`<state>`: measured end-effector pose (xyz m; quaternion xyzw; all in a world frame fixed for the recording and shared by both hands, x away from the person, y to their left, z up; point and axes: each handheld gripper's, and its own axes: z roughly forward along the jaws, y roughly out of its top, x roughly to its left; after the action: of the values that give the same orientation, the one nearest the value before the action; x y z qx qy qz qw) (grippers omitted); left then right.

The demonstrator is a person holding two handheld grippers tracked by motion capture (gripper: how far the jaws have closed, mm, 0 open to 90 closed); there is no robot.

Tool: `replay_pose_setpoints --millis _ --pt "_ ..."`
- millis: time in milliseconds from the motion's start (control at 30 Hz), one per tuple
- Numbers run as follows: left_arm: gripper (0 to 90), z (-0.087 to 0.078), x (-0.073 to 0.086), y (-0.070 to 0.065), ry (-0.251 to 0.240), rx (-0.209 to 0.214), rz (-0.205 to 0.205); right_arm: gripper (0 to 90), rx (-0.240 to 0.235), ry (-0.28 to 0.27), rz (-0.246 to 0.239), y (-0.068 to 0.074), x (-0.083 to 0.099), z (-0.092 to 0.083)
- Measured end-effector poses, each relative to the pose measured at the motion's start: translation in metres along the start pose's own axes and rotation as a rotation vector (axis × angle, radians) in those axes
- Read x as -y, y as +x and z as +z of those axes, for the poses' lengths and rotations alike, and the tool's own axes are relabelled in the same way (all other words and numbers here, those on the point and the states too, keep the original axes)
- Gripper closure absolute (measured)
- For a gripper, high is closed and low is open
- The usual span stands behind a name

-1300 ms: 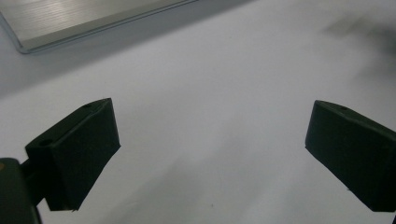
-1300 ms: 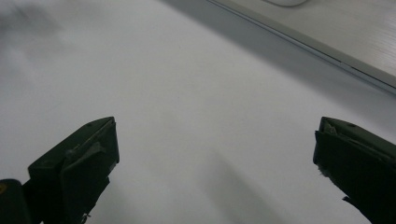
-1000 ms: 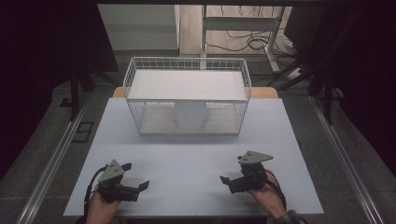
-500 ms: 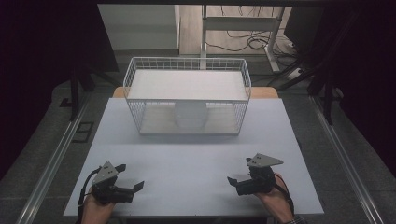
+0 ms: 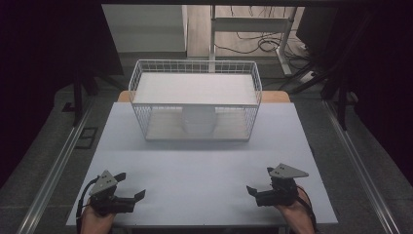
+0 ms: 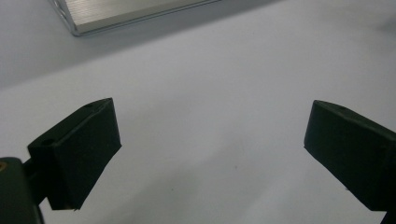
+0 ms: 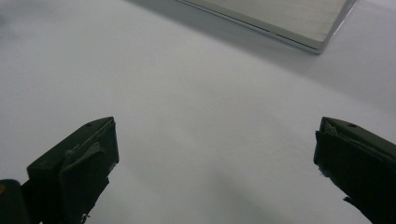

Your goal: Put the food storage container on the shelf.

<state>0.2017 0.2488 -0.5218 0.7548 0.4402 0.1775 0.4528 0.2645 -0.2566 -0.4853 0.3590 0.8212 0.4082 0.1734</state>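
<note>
While the white table [image 5: 204, 170] lies bare between and ahead of both sets of fingers, nothing on it looks handled yet, so I judge the work to be at its very start, with everything left to do. The wire basket [image 5: 195, 100] stands well ahead of the fingertips, at the far middle of the table, with a flat white board across its top and a pale rounded thing [image 5: 198, 121] inside it, beneath that board; what it is I cannot tell. The left gripper [image 5: 139, 194] and the right gripper [image 5: 249, 189] hover near the table's near edge, well apart, pointing inward toward each other. Each one's fingers are spread wide with nothing between them, as both gripper views show.
</note>
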Motion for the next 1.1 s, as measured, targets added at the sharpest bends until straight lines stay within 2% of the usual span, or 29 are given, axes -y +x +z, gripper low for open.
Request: replay_pose_setpoints --millis 667,967,1100 --pt "3.3 -0.011 0.007 0.007 -0.006 -0.027 -0.029 0.0 0.067 -0.005 0.080 -0.015 0.026 -0.027" --pt "3.4 -0.012 0.010 0.010 -0.010 -0.016 -0.045 0.0 0.072 0.020 0.111 -0.016 0.040 -0.032" --pt "3.9 -0.012 0.010 0.011 -0.011 -0.012 -0.057 0.0 0.085 0.008 0.111 -0.014 0.041 -0.034"
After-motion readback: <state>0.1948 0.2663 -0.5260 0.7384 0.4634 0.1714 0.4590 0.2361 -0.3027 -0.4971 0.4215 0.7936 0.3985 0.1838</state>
